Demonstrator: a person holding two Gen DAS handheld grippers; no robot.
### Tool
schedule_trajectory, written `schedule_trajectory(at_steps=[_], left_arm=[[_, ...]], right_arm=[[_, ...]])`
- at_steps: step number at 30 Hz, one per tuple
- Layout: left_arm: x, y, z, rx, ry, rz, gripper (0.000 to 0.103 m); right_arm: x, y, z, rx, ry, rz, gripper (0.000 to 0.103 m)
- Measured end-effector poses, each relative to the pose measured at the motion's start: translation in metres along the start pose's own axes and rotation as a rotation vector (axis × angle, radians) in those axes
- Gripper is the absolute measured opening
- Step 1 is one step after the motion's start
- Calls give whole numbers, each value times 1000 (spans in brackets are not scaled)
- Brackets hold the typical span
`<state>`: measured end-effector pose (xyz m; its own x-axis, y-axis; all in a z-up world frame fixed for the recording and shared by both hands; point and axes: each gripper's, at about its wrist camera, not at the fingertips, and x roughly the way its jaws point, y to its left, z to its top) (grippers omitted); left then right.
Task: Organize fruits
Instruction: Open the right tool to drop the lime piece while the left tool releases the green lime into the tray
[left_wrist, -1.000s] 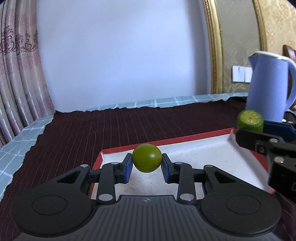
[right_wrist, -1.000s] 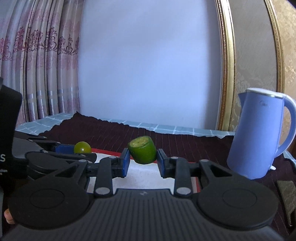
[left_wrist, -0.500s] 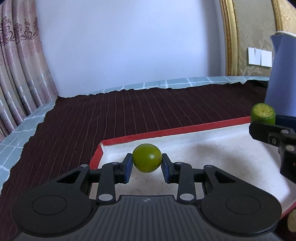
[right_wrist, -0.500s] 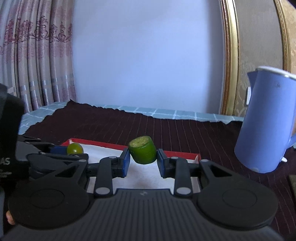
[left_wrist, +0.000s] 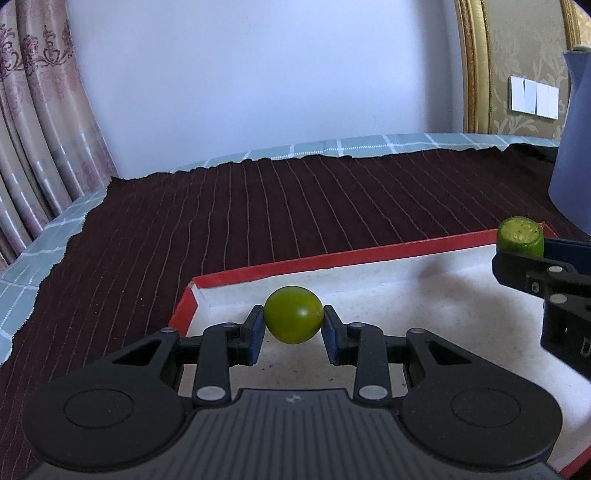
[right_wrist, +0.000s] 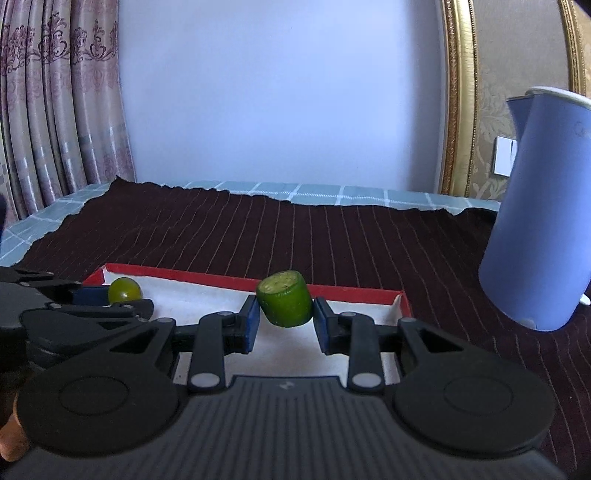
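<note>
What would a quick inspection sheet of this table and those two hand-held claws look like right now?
Surface: dark striped cloth laid over a pale blue checked tablecloth.
Job's things: whole green fruit and cut green fruit, both held above the red-rimmed tray with its white floor.
Clutter: blue kettle standing on the cloth to the right of the tray.
Grippers: left gripper shut on the whole fruit; right gripper shut on the cut fruit, cut face upward.
Cables: nothing seen.
Surroundings: white wall, patterned curtain at left, gilt frame and wall switches at right.
</note>
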<state>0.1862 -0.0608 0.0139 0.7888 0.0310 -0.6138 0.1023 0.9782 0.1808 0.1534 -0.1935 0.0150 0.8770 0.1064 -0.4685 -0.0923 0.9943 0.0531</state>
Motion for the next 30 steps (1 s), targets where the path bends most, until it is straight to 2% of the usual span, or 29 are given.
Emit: schedule_trajectory(at_steps=[8,11,15,16,18,19,21,25,30], left_arm=[[10,-5,2,18,24,4,32],[8,-7,1,40,16,20,32],[5,-6,-1,40,21,9,34],[4,-6,-1,39,21,9,40],[0,-4,-2,33,9,7,54],[-2,-3,-3,30,2,9,61],[-8,-1,-4,29,-13,14,65],[-21,4,-13,31,-31,32,66],[-40,21,-26,-22,-58,30,66]], right_arm=[[10,10,2,-40,45,-7,31],[7,9,2,-43,28,-21,53],[-3,7,1,-42,15,-27,55],[-5,6,0,-44,12,-31,59],[-13,7,-2,-59,-8,-50,83],[-17,8,-4,-68,-23,-69,87],[-26,8,-6,-72,-41,-75,101],[-47,7,-13,-55,-69,-71,103],[-71,3,-25,-3,-108,-70,103]])
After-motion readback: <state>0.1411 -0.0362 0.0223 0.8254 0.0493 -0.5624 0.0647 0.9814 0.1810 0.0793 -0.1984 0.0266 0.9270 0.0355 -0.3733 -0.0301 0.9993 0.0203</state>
